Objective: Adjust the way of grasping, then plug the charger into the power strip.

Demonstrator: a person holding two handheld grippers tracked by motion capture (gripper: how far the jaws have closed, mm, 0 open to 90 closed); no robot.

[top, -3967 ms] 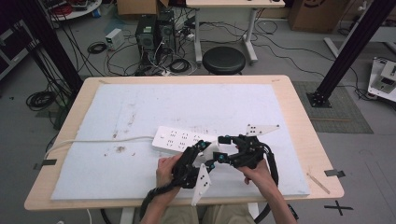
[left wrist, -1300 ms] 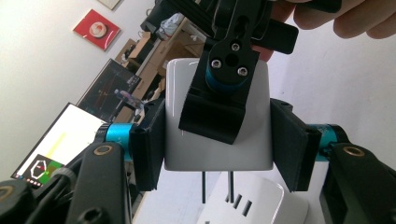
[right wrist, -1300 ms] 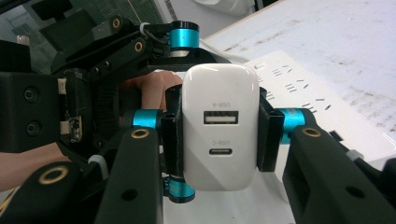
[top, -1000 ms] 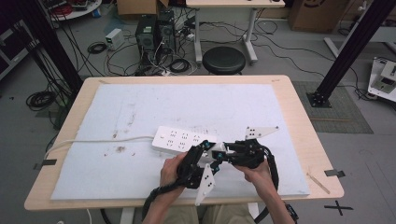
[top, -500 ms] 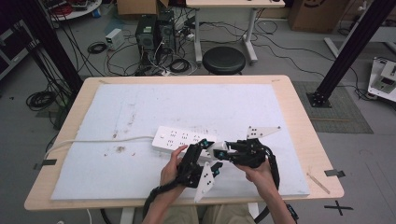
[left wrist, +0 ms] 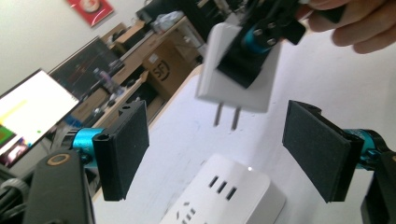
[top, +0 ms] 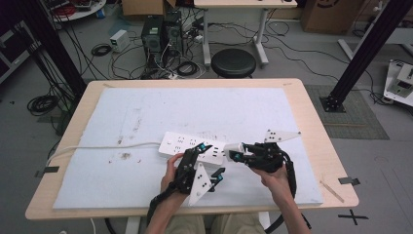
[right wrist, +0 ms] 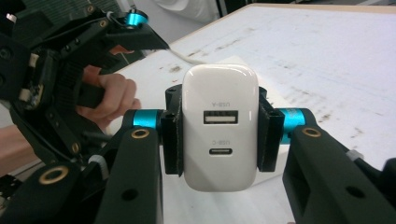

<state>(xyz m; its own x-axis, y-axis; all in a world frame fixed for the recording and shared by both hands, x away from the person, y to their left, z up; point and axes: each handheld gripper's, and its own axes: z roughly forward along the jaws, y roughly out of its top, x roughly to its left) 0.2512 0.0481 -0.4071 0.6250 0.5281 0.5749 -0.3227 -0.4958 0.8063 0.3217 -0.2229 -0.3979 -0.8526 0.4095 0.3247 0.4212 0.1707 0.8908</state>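
Note:
My right gripper (right wrist: 219, 135) is shut on a white USB charger (right wrist: 219, 128) with a USB-A and a USB-C port facing the camera. In the left gripper view the charger (left wrist: 240, 70) hangs prongs down above the end of a white power strip (left wrist: 224, 198). My left gripper (left wrist: 229, 149) is open, its black pads on either side of the strip's end. In the high view the power strip (top: 190, 145) lies on the white mat, the left gripper (top: 197, 168) at its near side and the right gripper (top: 238, 155) at its right end.
A white cable (top: 107, 146) runs from the strip off the table's left edge. The white mat (top: 204, 112) covers most of the wooden table (top: 316, 126). A stool (top: 234, 62) and a tangle of cables stand beyond the far edge.
Both hands have stayed near the strip's right end. The right gripper with the charger has shifted slightly left toward the strip.

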